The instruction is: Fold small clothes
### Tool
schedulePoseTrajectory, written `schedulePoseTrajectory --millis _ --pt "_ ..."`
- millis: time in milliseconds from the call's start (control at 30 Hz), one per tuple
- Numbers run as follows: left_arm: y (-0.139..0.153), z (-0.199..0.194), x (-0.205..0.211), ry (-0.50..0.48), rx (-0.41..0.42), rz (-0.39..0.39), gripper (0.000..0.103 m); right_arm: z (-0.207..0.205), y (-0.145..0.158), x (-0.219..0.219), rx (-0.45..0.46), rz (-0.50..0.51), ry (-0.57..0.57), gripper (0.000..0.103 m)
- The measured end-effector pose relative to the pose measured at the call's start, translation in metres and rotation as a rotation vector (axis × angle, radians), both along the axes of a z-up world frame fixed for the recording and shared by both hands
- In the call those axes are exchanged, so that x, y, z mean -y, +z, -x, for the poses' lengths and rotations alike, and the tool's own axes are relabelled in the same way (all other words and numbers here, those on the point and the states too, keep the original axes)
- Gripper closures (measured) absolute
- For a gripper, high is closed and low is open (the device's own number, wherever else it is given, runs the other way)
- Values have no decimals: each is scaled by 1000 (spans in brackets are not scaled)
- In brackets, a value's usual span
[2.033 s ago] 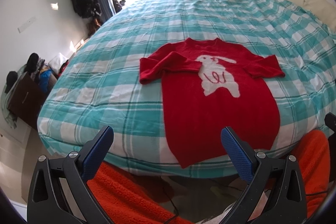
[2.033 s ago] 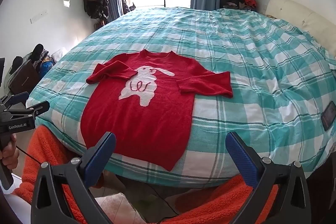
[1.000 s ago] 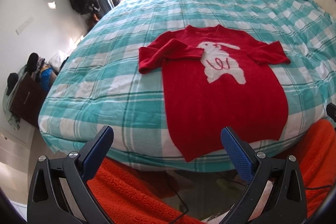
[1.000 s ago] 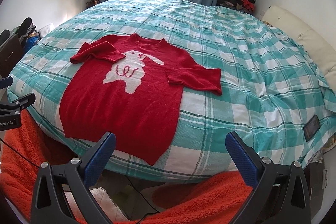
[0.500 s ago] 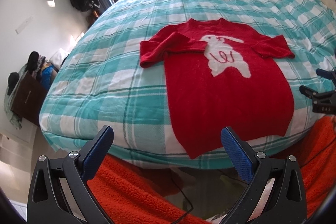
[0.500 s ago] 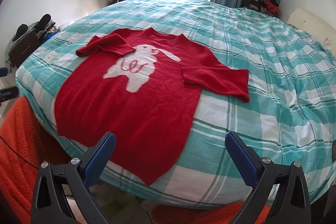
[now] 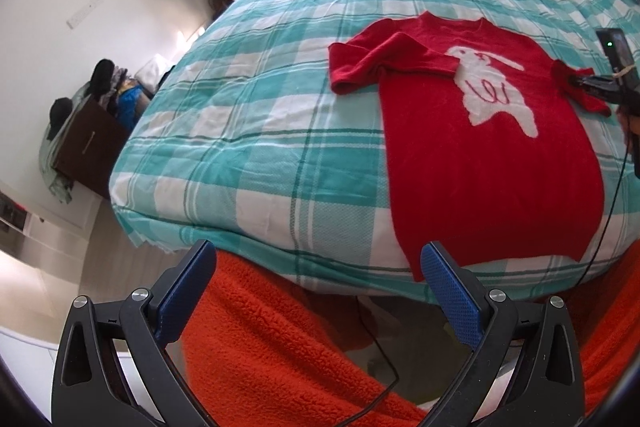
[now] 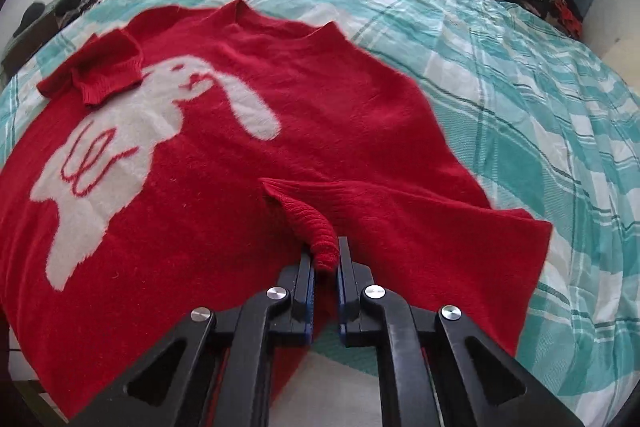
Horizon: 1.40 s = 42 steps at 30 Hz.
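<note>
Broadly, the bed (image 7: 256,131) with its teal checked cover carries everything: the red sweater (image 8: 340,115) lies face up near the foot edge, its white rabbit motif (image 8: 132,131) showing, one sleeve already doubled across the chest on the far side. The right gripper (image 8: 325,267) has its jaws pressed together on the ribbed cuff (image 8: 316,227) of the near sleeve, the knit bunched and lifted between the pads. The left gripper (image 7: 316,287) hangs spread and empty over the bed's edge, above the person's orange fleece (image 7: 288,343). To do this fold well, I judge the pinch should carry the cuff low across the chest, keeping the sleeve flat. The left could pin the shoulder so the body does not drag.
</note>
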<state>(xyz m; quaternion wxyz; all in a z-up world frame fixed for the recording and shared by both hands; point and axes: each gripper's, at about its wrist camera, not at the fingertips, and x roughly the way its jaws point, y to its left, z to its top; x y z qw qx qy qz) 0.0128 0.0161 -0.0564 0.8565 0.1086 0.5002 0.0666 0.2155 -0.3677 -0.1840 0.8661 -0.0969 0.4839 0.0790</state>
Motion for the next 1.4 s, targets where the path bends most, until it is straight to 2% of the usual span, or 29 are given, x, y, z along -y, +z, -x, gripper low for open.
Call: schedulePoseTrajectory --millis 100,200,300,433,567,667,733,767,800,867,967,1100,1167,1233,1300,1333,1367,1400 --pt "-3 -3 -3 19 -15 14 1 24 44 86 123 -106 -228 95" --pt "-5 -10 7 -6 -21 34 1 63 62 192 167 -188 -504 95" --pt "-9 -20 30 -63 -43 50 1 94 46 270 121 -249 -698 95" --pt "-8 -26 62 -149 -55 58 1 117 15 312 60 -355 -829 95" --pt "-8 -23 74 -194 -53 46 1 130 -6 312 25 -378 -930 96" --pt "-20 -28 61 -192 -76 110 1 141 -13 312 35 -379 -969 96" --pt "-33 -40 48 -188 -91 136 1 140 -11 306 38 -334 -950 93" --pt "-38 -48 42 -191 -93 142 1 137 -8 301 39 -302 -925 78" --pt "-40 -57 37 -192 -86 142 2 138 -5 295 36 -266 -906 50" --pt "-39 -77 28 -199 -48 136 2 146 5 280 53 -220 -865 17" --pt "-32 -110 30 -248 13 136 1 178 27 249 124 -144 -835 18" --pt "-37 -160 69 -400 44 136 2 221 45 195 174 -192 -755 18" --pt "-50 -189 99 -480 40 94 2 236 48 166 183 -214 -720 18" --pt "-73 -216 128 -539 31 12 3 246 52 141 187 -236 -697 18" --pt "-103 -238 152 -582 -4 -83 11 250 53 122 178 -267 -679 18" --pt "-119 -248 160 -592 -39 -122 26 251 53 115 169 -284 -672 18" --pt "-131 -256 162 -596 -79 -127 51 254 53 109 164 -299 -669 18" --pt "-135 -262 159 -598 -112 -73 68 256 53 103 161 -313 -662 18"
